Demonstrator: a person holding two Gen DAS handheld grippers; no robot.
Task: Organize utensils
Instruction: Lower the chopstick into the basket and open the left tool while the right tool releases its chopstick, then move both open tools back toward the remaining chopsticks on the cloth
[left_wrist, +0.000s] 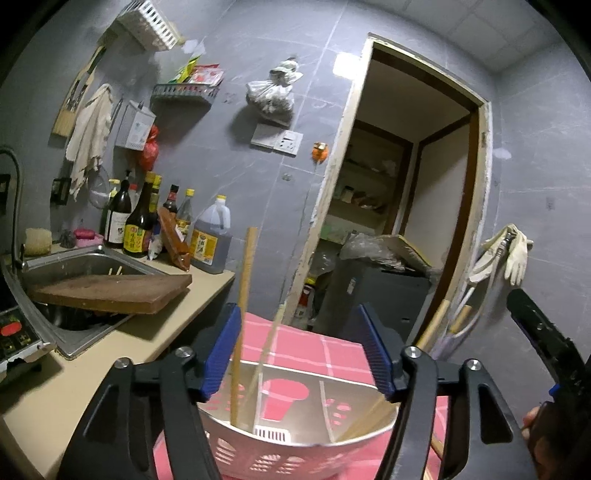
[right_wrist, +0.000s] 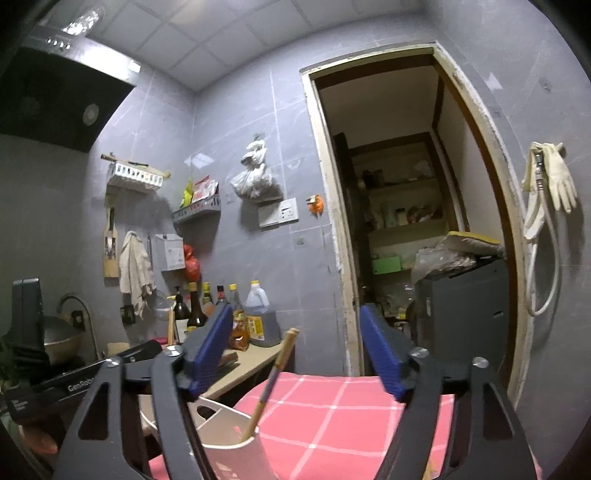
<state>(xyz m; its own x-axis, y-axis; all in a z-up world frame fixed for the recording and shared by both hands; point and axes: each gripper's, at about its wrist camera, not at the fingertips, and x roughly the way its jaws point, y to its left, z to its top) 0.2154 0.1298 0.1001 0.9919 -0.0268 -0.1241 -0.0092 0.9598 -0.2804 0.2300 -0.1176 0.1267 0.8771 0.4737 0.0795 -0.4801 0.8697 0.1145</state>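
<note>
Wooden chopstick (left_wrist: 242, 314), perforated plastic holder (left_wrist: 295, 448), checked cloth (right_wrist: 332, 417)

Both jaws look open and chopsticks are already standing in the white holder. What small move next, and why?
Probably lift the left gripper straight up. Its jaws are open around the upright chopstick already standing in the white holder, so it looks released; the right gripper is empty too.

Off to your left, a wooden cutting board (left_wrist: 110, 293) lies across the steel sink (left_wrist: 66, 266), one end out over the counter (left_wrist: 122, 343). Behind it you've got sauce bottles (left_wrist: 136, 225) bunched against the grey wall, with a big oil jug (left_wrist: 212, 240) beside them. A rag (left_wrist: 90, 136) hangs higher up. Right of the open doorway (left_wrist: 417, 177), pale rubber gloves (left_wrist: 517, 251) dangle.
</note>
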